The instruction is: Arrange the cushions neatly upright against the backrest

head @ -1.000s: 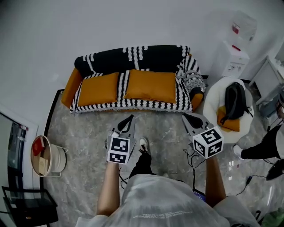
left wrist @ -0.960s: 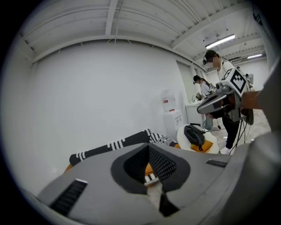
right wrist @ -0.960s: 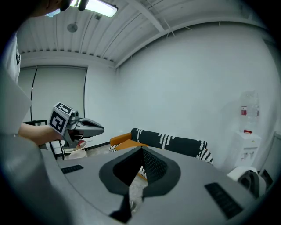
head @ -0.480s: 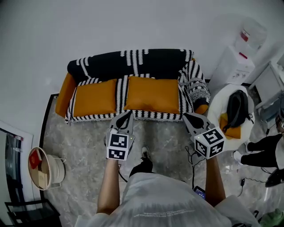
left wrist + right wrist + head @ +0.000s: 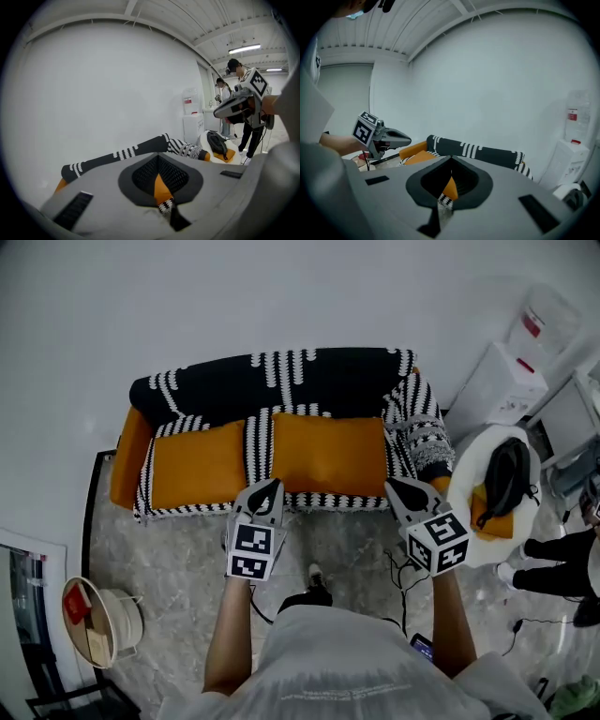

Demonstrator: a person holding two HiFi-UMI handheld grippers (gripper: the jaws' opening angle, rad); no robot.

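The two orange cushions sit on the sofa seat: the left cushion (image 5: 192, 467) towards the sofa's left arm, the right cushion (image 5: 328, 454) over the middle and right of the seat. A band of the striped cover (image 5: 255, 439) shows between them, so they lie apart. From above, both look to be lying flat on the seat, not standing, with their back edges near the foot of the backrest (image 5: 272, 381) (how far they lean, if at all, I cannot tell from this angle).

The left claw (image 5: 267, 487) hangs just in front of the seat's front edge, near the gap between the cushions. The right claw (image 5: 399, 487) hangs off the sofa's front right corner. Both are clenched with nothing in them; each claw's own view shows only sofa fabric and cushion far beyond the closed tips.

I judge this to be the approach, with no cushion handled yet. The next move calls for parting the jaws, taking a cushion by its front edge or corner, and tipping it up so its back rests on the backrest.

Farther out, a white round chair (image 5: 466, 457) holds a black backpack (image 5: 506, 474) and another orange cushion (image 5: 483, 521) (perhaps part of the job, perhaps not). A water dispenser (image 5: 506, 381) stands by the wall.
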